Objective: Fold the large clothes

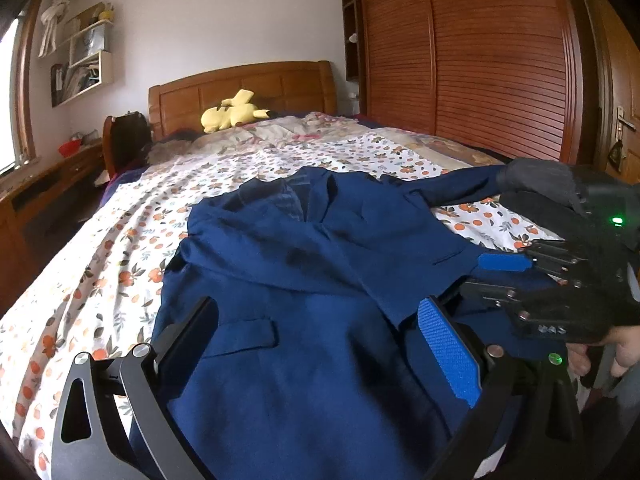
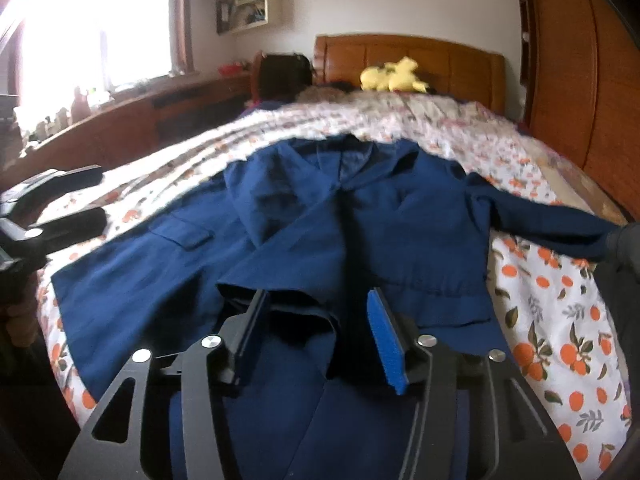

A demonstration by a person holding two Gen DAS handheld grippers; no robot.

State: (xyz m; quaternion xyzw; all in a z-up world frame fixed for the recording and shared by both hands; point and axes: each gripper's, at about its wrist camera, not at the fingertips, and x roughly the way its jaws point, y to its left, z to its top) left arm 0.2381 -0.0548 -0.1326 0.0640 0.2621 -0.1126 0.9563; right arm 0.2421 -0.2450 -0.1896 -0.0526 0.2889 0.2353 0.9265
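The navy jacket lies face up on the bed, collar toward the headboard, one front panel already turned across the chest; this looks like the step between folds, a hem just let go. The right gripper hovers released, jaws apart over a bunched fold of cloth, pads pressing nothing; the left gripper is spread wide above the lower front, empty. The next move likely calls for catching the outstretched sleeve near the bed's edge and bringing it inward. The jacket's hem is cut off below; the right view is blurred.
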